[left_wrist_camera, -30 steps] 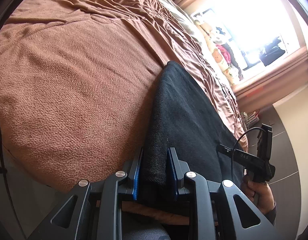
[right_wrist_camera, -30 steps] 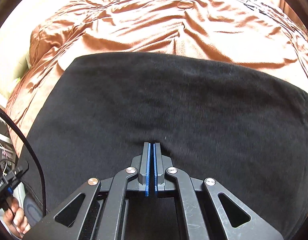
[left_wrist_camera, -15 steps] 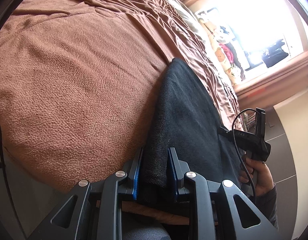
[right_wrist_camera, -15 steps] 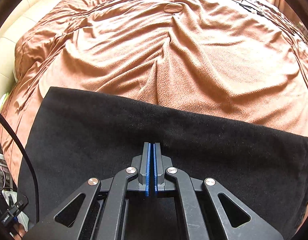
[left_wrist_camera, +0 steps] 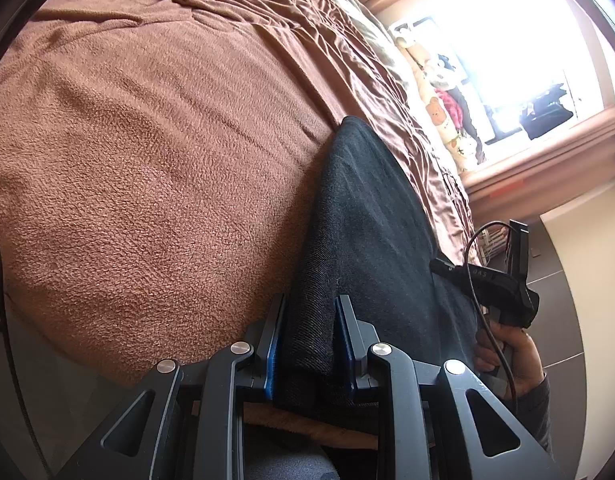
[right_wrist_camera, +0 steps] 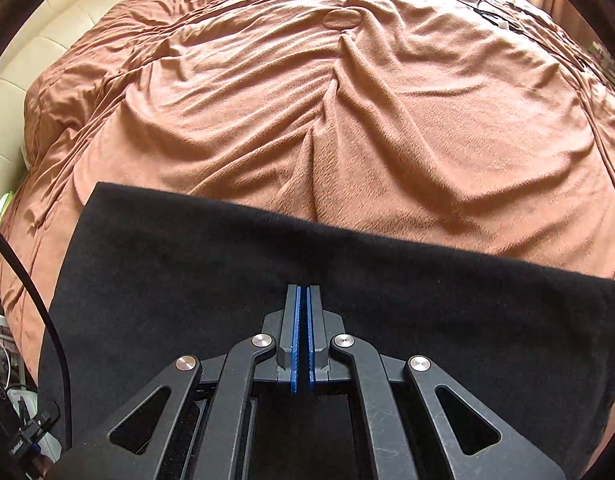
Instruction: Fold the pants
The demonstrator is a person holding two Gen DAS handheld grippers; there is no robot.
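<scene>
Your left gripper point(left_wrist_camera: 309, 334) grasps a thick fold of the black woven pants point(left_wrist_camera: 371, 216) at the near edge of the bed, blue pads pressed on both sides. The pants lie flat on the rumpled brown fleece blanket point(right_wrist_camera: 347, 120). Your right gripper point(right_wrist_camera: 303, 336) hangs clenched and empty over the dark cloth. Against a second ago, far more blanket shows beyond the pants' far edge in the right wrist view; the left grip is unchanged.
</scene>
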